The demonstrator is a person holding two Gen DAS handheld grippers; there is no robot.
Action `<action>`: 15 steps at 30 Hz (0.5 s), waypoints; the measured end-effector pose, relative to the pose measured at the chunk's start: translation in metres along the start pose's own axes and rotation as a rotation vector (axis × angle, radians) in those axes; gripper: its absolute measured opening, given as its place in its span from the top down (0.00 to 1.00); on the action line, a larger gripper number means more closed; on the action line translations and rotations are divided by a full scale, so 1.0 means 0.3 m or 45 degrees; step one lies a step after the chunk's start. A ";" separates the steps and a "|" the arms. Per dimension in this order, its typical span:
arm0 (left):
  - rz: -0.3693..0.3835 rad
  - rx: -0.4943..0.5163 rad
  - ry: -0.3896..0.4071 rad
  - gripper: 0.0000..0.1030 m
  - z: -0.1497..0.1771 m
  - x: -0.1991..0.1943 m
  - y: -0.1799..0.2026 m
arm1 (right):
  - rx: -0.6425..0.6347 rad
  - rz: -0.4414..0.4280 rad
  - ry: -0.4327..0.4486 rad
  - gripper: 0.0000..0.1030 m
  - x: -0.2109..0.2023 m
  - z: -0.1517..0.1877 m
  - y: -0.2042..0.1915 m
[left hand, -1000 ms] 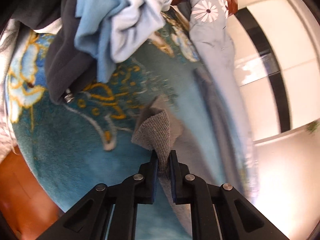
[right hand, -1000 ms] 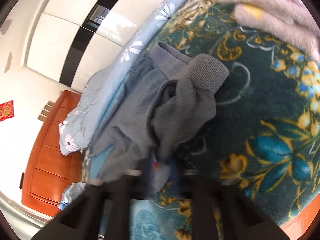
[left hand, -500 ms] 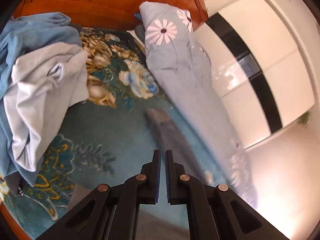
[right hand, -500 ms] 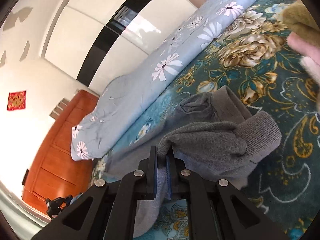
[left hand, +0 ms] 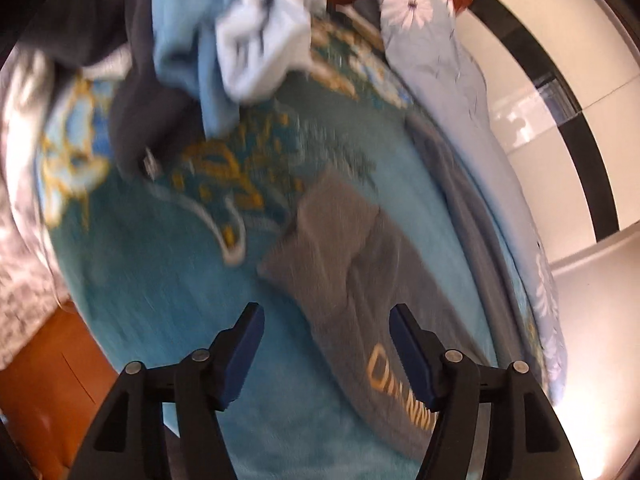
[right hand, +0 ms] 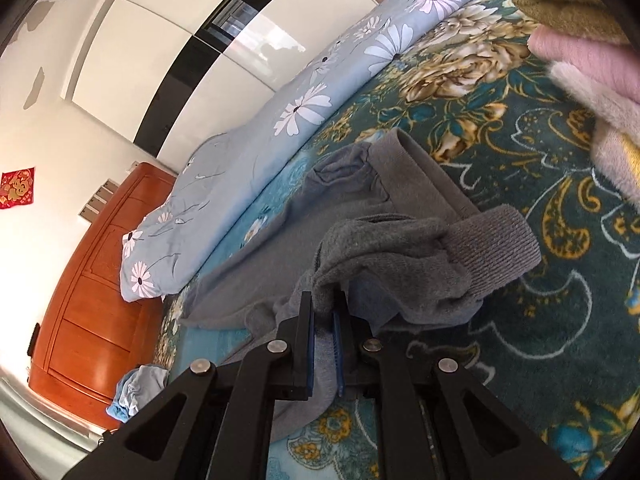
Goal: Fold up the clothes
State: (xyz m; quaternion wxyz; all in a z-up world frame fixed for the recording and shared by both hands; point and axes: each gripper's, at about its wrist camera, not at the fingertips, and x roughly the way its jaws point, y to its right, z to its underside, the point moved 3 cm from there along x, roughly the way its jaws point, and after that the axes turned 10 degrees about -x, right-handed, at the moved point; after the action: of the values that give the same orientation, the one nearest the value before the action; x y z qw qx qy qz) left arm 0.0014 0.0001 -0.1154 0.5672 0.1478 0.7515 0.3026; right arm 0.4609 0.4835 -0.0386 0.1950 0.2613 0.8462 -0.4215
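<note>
Now the grey sweatshirt lies across the bed, one sleeve pinched in the right gripper — jaws narrow on cloth. The left gripper hovers above the body, jaws wide, holding nothing. Best lay that sleeve flat across the chest, smoothing wrinkles before letting go.

Daylight fills the room, and it flares off the glossy wardrobe doors in white patches and washes the lower right of the left wrist view to a pale glow. That left view is smeared with motion, so the blanket pattern and the grey sweatshirt run into streaks. The right view is crisp down to the ribbed cuff, though both bend hard at their dark round rims.
</note>
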 end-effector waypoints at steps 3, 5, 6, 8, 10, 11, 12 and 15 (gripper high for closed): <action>-0.022 0.026 0.021 0.36 0.034 0.021 0.004 | -0.003 -0.006 -0.025 0.91 0.008 0.022 -0.018; -0.041 0.052 0.047 0.72 0.042 0.025 0.011 | -0.080 0.059 -0.027 0.91 0.004 0.036 -0.054; -0.050 0.056 0.052 0.89 0.042 0.028 0.013 | -0.132 0.102 -0.025 0.91 -0.001 0.044 -0.077; -0.071 0.023 0.043 0.89 0.041 0.036 0.002 | -0.236 0.189 -0.020 0.91 -0.011 0.060 -0.123; -0.099 0.017 0.045 0.90 0.047 0.036 0.002 | -0.351 0.293 -0.004 0.91 -0.022 0.082 -0.169; -0.114 0.027 0.050 0.90 0.049 0.035 0.008 | -0.382 0.317 0.001 0.91 -0.026 0.093 -0.180; -0.128 0.035 0.057 0.90 0.054 0.030 0.015 | -0.407 0.336 0.006 0.91 -0.032 0.102 -0.190; -0.152 0.033 0.065 0.90 0.056 0.025 0.029 | -0.467 0.414 0.009 0.91 -0.042 0.124 -0.199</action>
State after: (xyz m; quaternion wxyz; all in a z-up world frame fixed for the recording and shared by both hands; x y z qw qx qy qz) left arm 0.0138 0.0158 -0.1186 0.5630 0.1022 0.7771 0.2621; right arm 0.4387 0.4195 -0.0163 0.3015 0.3556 0.8561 -0.2231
